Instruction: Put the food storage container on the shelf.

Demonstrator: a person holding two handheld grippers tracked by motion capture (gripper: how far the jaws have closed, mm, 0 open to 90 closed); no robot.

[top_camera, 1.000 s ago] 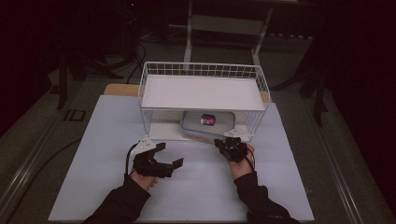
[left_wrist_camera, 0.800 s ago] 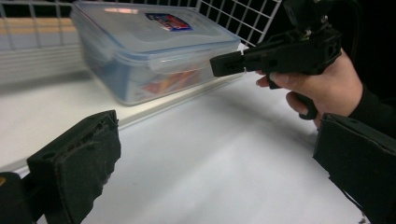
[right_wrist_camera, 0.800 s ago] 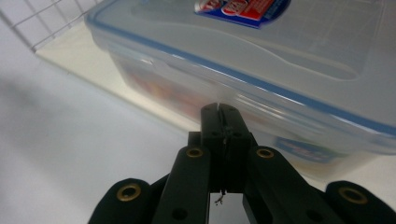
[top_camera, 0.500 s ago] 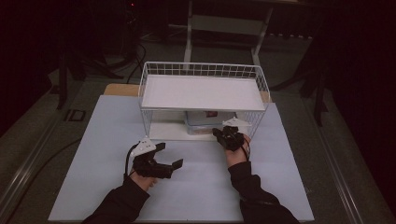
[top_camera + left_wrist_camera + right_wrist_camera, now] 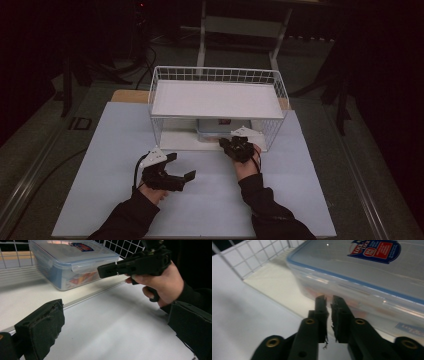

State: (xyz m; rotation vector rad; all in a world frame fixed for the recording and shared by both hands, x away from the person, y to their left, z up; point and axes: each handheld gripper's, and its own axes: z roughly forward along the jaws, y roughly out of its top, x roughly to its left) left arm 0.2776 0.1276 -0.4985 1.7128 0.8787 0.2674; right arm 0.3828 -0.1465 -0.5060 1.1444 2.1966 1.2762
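The rigid, smooth plastic container at centre frame looks slippery; right tongs, a narrow gap just opening with nothing between, should grip its lid rim, while the left tongs gape wide.

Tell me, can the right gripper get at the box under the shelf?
Probably yes: the right gripper is at the box already, and the shelf's front is open there.

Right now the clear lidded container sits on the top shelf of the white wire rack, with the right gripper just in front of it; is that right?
Not quite: the container sits on the lower level of the wire rack, beneath the white shelf, as the high view shows. The right gripper is indeed just in front of it.
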